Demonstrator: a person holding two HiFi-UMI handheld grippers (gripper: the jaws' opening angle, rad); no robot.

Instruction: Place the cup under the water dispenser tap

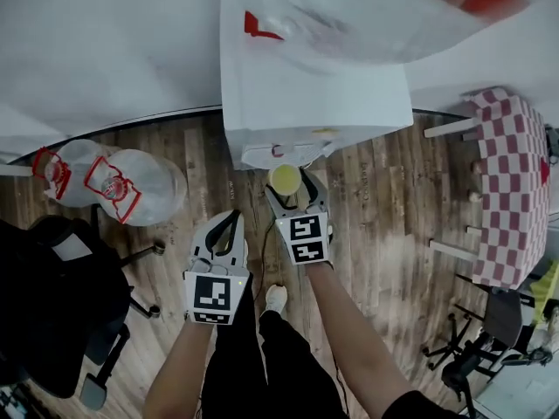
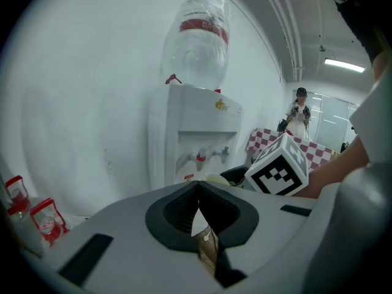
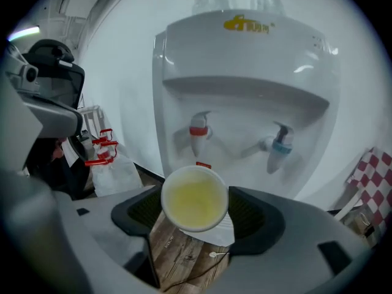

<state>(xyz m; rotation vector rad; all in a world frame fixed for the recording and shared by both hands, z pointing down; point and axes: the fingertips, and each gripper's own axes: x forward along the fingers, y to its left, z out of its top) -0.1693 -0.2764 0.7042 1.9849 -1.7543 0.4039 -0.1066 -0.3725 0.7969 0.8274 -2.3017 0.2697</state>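
Holding cup [image 1: 285,178] at frame centre in head view, right gripper [image 1: 287,187] sits just below water dispenser [image 1: 306,94]; left gripper [image 1: 229,219] lower left, clear of dispenser
Left gripper view: jaws pressed together, nothing between; dispenser mid-frame
Right gripper view: jaws clamped on cup, lower centre, below red tap [image 3: 198,132] in frame; blue tap [image 3: 280,147] right of centre

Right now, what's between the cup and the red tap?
Nothing: the right gripper view shows the cup, in the right gripper, below the red tap; behind the gap, only the dispenser's wall and a small red tag.
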